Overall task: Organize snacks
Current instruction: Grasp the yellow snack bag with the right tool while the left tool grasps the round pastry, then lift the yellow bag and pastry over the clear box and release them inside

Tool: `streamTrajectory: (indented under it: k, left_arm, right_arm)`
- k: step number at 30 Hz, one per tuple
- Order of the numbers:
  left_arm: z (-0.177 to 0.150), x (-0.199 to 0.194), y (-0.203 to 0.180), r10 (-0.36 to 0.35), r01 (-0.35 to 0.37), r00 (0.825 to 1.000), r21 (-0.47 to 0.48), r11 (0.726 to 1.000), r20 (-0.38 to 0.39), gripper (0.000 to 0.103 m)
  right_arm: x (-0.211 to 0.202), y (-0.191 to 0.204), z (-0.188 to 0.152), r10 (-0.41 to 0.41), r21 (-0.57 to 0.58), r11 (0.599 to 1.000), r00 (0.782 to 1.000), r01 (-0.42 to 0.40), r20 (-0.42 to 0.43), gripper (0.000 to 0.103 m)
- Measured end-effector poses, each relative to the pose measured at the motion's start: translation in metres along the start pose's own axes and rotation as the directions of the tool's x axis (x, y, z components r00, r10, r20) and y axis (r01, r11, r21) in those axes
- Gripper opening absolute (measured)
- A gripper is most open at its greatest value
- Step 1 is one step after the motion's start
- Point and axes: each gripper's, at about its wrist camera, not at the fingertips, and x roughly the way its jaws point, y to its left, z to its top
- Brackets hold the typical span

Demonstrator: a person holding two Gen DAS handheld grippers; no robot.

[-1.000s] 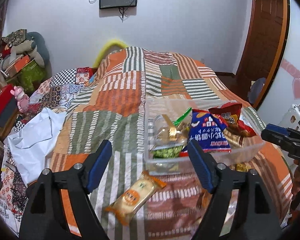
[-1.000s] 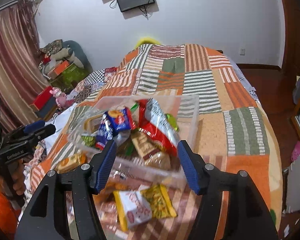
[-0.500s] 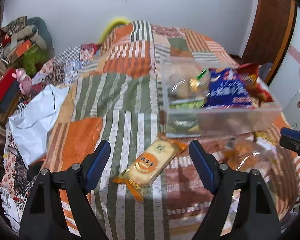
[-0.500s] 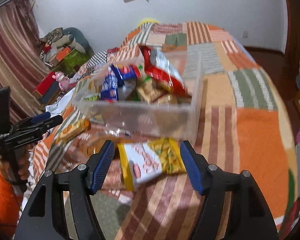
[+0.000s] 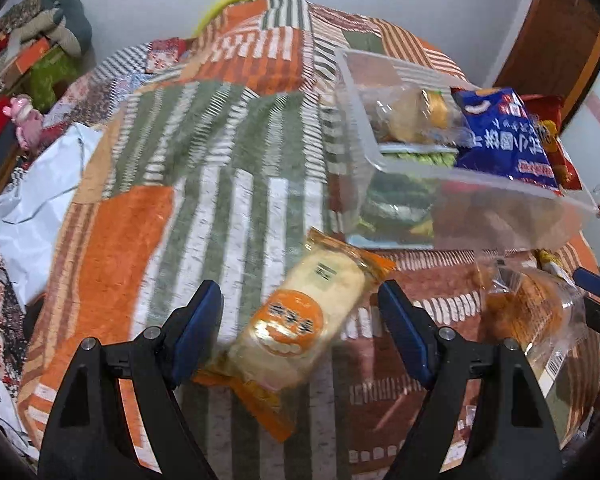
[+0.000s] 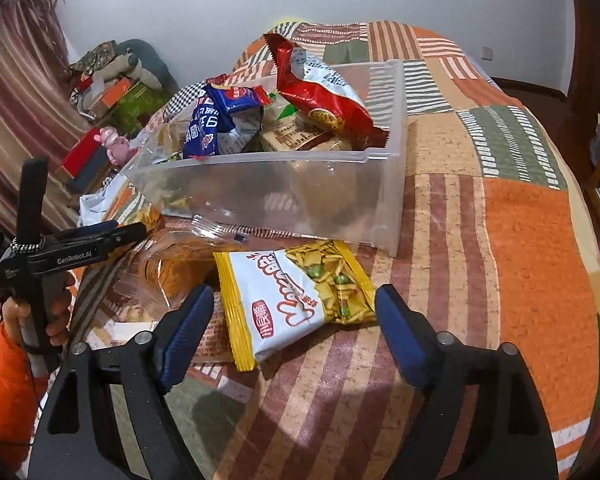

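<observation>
A clear plastic bin (image 5: pixel 480 204) (image 6: pixel 284 200) on the patchwork bed holds several snack bags, among them a blue one (image 5: pixel 504 132) (image 6: pixel 216 120) and a red one (image 6: pixel 324 100). My left gripper (image 5: pixel 300 328) is open, its jaws on either side of an orange rice-cracker pack (image 5: pixel 296 324) lying on the quilt. My right gripper (image 6: pixel 292 320) is open over a yellow-and-white snack bag (image 6: pixel 292 300) in front of the bin. A clear bag of orange snacks (image 5: pixel 528 312) (image 6: pixel 172 264) lies between the two packs.
The left gripper shows in the right wrist view (image 6: pixel 76 248), held by a hand in an orange sleeve. A white plastic sheet (image 5: pixel 32 204) lies at the bed's left edge. Boxes and soft toys (image 5: pixel 32 48) stand by the wall. A wooden door (image 5: pixel 552 52) is at right.
Both grippers have come down and forward towards the bed. The cracker pack now sits between the left jaws, and the yellow-and-white bag between the right jaws. Both stay open.
</observation>
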Motion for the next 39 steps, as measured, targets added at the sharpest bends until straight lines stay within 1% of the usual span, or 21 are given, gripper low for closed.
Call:
streamTrajectory:
  k: [3,4,6,8,10,12,13,14,15,19,20,21,22,25,26,29,30,31,33,34,39]
  left_arm:
    - [-0.005,0.001,-0.005,-0.009,0.009,1.000,0.018,1.000,-0.006,0.066]
    - [-0.007,-0.001,-0.007,-0.010,0.010,1.000,0.023,1.000,-0.003,0.063]
    - [-0.010,-0.004,-0.010,-0.022,0.022,1.000,0.028,0.999,-0.002,0.052]
    - [-0.014,-0.008,-0.013,-0.036,0.036,0.999,0.031,0.999,-0.004,0.044]
    - [-0.017,-0.011,-0.015,-0.047,0.047,0.999,0.029,0.998,-0.005,0.039]
    - [-0.020,-0.014,-0.018,-0.059,0.059,0.998,0.029,0.998,-0.005,0.038]
    - [-0.022,-0.016,-0.021,-0.067,0.067,0.998,0.032,0.997,-0.008,0.037]
    - [-0.024,-0.018,-0.024,-0.074,0.075,0.997,0.040,0.996,-0.008,0.037]
    - [-0.025,-0.019,-0.026,-0.077,0.077,0.997,0.047,0.996,-0.007,0.037]
    - [-0.026,-0.019,-0.035,-0.058,0.058,0.998,0.075,0.996,-0.008,0.037]
    - [-0.025,-0.018,-0.037,-0.055,0.055,0.998,0.078,0.995,-0.007,0.037]
    - [-0.025,-0.017,-0.038,-0.054,0.054,0.999,0.081,0.995,-0.009,0.037]
    - [-0.025,-0.015,-0.039,-0.052,0.053,0.999,0.086,0.995,-0.008,0.037]
    - [-0.026,-0.014,-0.040,-0.050,0.049,0.999,0.085,0.995,0.007,0.037]
    - [-0.026,-0.014,-0.040,-0.050,0.049,0.999,0.082,0.995,0.012,0.034]
    - [-0.030,-0.019,-0.040,-0.052,0.050,0.998,0.080,0.996,0.020,0.034]
    - [-0.032,-0.022,-0.041,-0.054,0.052,0.998,0.080,0.995,0.023,0.034]
    - [-0.035,-0.025,-0.041,-0.057,0.054,0.998,0.081,0.995,0.026,0.034]
    - [-0.037,-0.032,-0.042,-0.062,0.058,0.997,0.084,0.995,0.039,0.034]
    - [-0.037,-0.035,-0.043,-0.067,0.063,0.997,0.089,0.994,0.045,0.034]
    - [-0.041,-0.057,-0.051,-0.072,0.063,0.994,0.104,0.993,0.085,0.034]
  right_arm:
    - [0.007,0.001,0.001,-0.009,-0.008,1.000,1.000,0.008,-0.018,0.081]
    - [0.009,0.002,0.001,-0.012,-0.011,1.000,1.000,0.011,-0.020,0.081]
    - [0.010,0.003,0.001,-0.024,-0.025,0.999,1.000,0.023,-0.013,0.081]
    - [0.012,0.002,0.001,-0.041,-0.031,0.999,0.999,0.041,-0.007,0.081]
    - [0.012,0.001,0.003,-0.051,-0.019,0.999,0.999,0.051,-0.003,0.081]
    - [0.013,-0.004,0.004,-0.051,0.000,0.999,0.999,0.051,-0.007,0.079]
    - [0.013,-0.006,0.004,-0.045,0.011,0.999,0.999,0.045,-0.006,0.075]
    - [0.013,-0.007,0.005,-0.044,0.018,0.999,0.999,0.044,-0.002,0.074]
    - [0.011,-0.009,0.004,-0.039,0.026,0.999,0.999,0.038,0.007,0.070]
    - [0.006,-0.008,0.004,-0.031,0.020,0.999,0.999,0.030,0.023,0.060]
    - [0.004,-0.008,0.003,-0.031,0.016,0.999,0.999,0.031,0.026,0.059]
    - [0.004,-0.008,0.004,-0.031,0.014,0.999,0.999,0.031,0.027,0.055]
    - [0.003,-0.008,0.003,-0.028,0.013,1.000,0.999,0.028,0.033,0.039]
    - [0.002,-0.012,0.003,-0.009,0.023,1.000,1.000,0.009,0.030,0.039]
    - [0.002,-0.011,0.003,-0.011,0.022,1.000,0.999,0.010,0.032,0.038]
    - [-0.003,-0.007,0.002,-0.025,0.013,1.000,0.999,0.024,0.047,0.036]
    - [-0.005,-0.007,0.002,-0.022,0.014,1.000,0.998,0.021,0.051,0.034]
    - [-0.008,-0.007,0.002,-0.017,0.012,1.000,0.998,0.016,0.058,0.027]
    - [-0.014,-0.007,0.003,-0.017,0.006,1.000,0.997,0.017,0.073,0.022]
    - [-0.018,-0.007,0.005,-0.016,0.005,1.000,0.997,0.015,0.081,0.018]
    - [-0.027,-0.005,0.007,-0.001,0.004,1.000,0.995,0.000,0.105,0.017]
